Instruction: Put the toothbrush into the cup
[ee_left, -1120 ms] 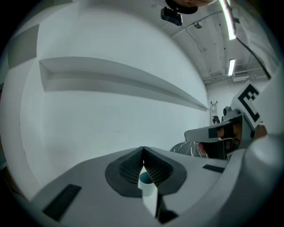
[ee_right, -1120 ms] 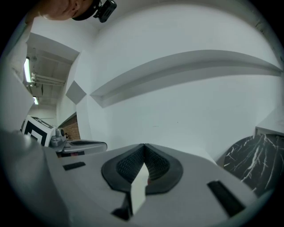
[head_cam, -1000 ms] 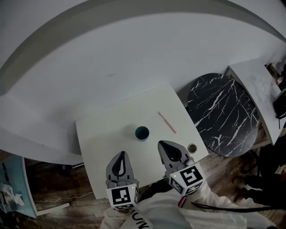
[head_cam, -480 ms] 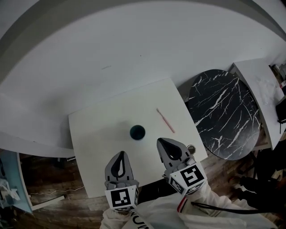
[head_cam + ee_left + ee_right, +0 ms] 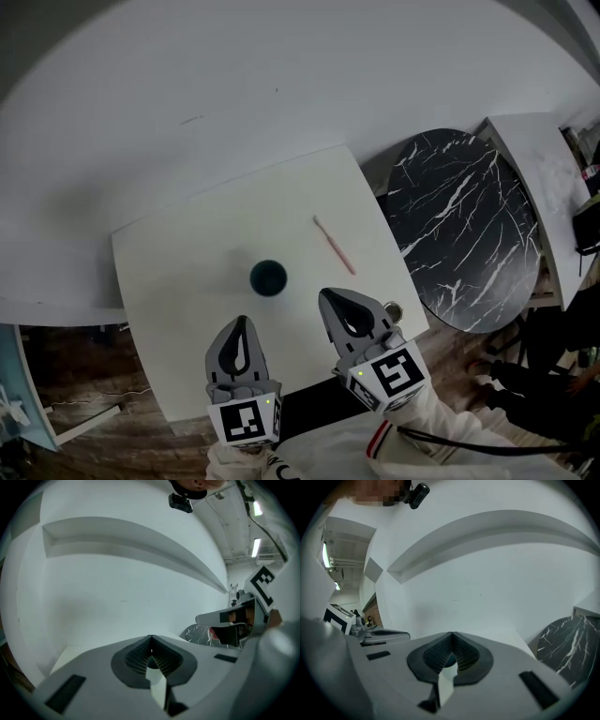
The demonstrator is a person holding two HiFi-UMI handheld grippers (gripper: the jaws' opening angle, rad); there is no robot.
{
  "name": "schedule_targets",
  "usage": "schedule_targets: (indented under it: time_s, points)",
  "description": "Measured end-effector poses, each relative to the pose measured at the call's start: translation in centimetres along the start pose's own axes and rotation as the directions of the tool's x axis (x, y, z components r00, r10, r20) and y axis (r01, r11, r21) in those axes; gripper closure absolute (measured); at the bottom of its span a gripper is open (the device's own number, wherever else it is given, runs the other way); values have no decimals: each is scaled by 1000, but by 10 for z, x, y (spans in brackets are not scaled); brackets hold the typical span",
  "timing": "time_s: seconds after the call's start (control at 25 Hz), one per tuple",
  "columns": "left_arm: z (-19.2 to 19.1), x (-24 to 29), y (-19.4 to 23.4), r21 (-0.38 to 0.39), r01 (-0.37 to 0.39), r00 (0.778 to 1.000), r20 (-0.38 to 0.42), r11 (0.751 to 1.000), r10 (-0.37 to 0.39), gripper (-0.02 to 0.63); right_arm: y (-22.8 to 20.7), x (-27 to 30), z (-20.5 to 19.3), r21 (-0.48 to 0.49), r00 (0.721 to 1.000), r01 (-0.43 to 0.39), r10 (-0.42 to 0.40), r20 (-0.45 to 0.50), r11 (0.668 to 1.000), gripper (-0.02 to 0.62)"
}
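Observation:
A dark blue-green cup (image 5: 268,277) stands upright near the middle of the white square table (image 5: 178,272). A thin pink toothbrush (image 5: 334,246) lies flat on the table, to the right of the cup and apart from it. My left gripper (image 5: 242,322) hovers over the table's near edge, below and left of the cup, its jaws shut with nothing between them. My right gripper (image 5: 328,296) is below the toothbrush and right of the cup, also shut and empty. In both gripper views the jaw tips (image 5: 151,637) (image 5: 453,633) meet, and neither cup nor toothbrush is plainly seen.
A round black marble-patterned table (image 5: 464,225) stands close to the right of the white one. A white wall with a curved ledge (image 5: 281,84) runs behind the table. A small round object (image 5: 393,310) sits at the table's near right corner. Wood floor shows below.
Both grippers have come lower and a little forward over the table. In the head view the table, cup and toothbrush have shifted to the left and up.

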State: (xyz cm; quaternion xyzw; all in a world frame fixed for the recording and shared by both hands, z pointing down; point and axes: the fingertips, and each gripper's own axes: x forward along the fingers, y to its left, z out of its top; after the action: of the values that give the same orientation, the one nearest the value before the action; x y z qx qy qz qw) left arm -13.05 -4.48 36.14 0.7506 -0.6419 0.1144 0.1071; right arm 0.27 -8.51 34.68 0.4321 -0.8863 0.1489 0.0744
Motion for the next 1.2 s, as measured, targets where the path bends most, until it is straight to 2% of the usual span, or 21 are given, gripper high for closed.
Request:
schedule_targets:
  time_s: [0.48,0.88,1.08,1.2]
  points:
    - [-39,26,-11,-37,32,998,-50,999,-34,596,-30,11,-47,4,995,41,-41,-88,999,592]
    - [-45,40,-16,-58,40,997,-60,998,-44,595,-50,25,-66,-26,981,49,-54,-185,998,586]
    - [-48,48,-14,-48,49,996,-67,998,-52,595,-55,34,-75,-10,974,29,-31,-223,1000,515]
    - [-48,51,-12,-52,48,996,-71,998,-51,595,-62,42,-83,-3,969,12,-13,-247,1000,430]
